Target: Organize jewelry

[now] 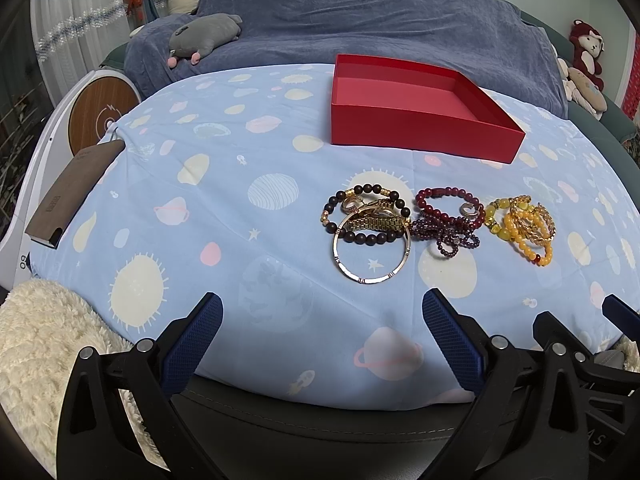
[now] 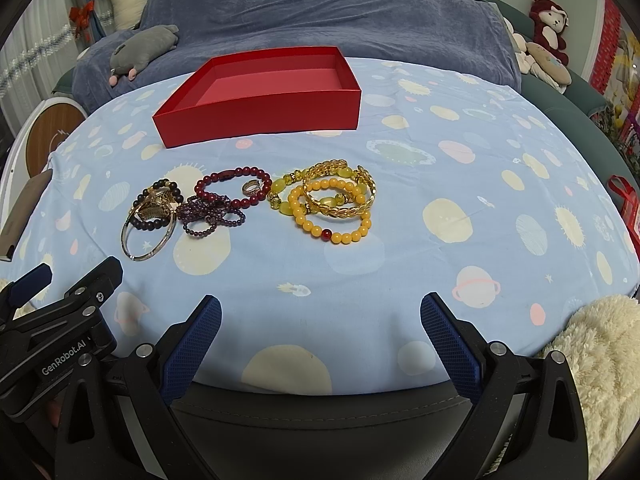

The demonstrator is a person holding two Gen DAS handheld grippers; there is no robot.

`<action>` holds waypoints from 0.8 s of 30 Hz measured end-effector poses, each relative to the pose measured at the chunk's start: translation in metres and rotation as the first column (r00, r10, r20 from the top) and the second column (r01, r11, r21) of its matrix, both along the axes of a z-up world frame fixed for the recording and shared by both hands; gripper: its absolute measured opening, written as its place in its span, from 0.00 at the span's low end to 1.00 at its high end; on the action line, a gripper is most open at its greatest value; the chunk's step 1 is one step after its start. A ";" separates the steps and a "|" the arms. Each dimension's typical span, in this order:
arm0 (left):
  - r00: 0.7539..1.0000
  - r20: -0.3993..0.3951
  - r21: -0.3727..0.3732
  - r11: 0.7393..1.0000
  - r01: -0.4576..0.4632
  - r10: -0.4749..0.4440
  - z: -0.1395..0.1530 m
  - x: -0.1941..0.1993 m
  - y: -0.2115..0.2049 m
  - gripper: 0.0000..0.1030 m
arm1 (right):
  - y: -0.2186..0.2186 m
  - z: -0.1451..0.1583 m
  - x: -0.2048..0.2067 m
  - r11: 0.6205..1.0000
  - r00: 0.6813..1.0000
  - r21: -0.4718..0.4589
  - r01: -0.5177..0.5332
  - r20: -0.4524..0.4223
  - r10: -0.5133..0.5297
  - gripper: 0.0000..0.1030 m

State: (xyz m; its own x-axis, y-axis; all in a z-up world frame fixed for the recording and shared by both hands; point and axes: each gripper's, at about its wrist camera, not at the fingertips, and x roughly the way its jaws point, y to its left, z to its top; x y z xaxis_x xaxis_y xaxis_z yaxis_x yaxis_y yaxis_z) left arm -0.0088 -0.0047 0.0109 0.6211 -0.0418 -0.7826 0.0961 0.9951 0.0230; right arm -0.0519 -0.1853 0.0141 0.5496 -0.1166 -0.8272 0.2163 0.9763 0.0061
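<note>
In the left wrist view, the left hand-held gripper [image 1: 322, 312] is seen spread wide and empty above the blue cloth [image 1: 208, 208], with the jewelry [image 1: 436, 224] heaped just ahead, near the red box [image 1: 420, 128]. In the right wrist view, the right hand-held gripper [image 2: 320, 312] is likewise spread with nothing held, the jewelry lying between it and the box.

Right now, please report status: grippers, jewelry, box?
Left gripper and right gripper open, empty. Bracelets piled on sheet, untouched. Red box empty, path clear.
</note>
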 end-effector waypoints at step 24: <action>1.000 -0.004 -0.059 0.998 -0.012 0.012 0.000 0.005 0.004 0.93 | -0.013 0.000 0.003 0.998 0.998 0.032 0.059 0.009 -0.059 0.93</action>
State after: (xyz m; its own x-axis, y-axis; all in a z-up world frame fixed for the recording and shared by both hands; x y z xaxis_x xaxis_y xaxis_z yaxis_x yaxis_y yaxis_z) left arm -0.0038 -0.0004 0.0110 0.6189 -0.0809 -0.7813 0.0841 0.9958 -0.0365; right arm -0.0486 -0.1987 0.0142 0.5506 -0.1228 -0.8257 0.2732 0.9612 0.0392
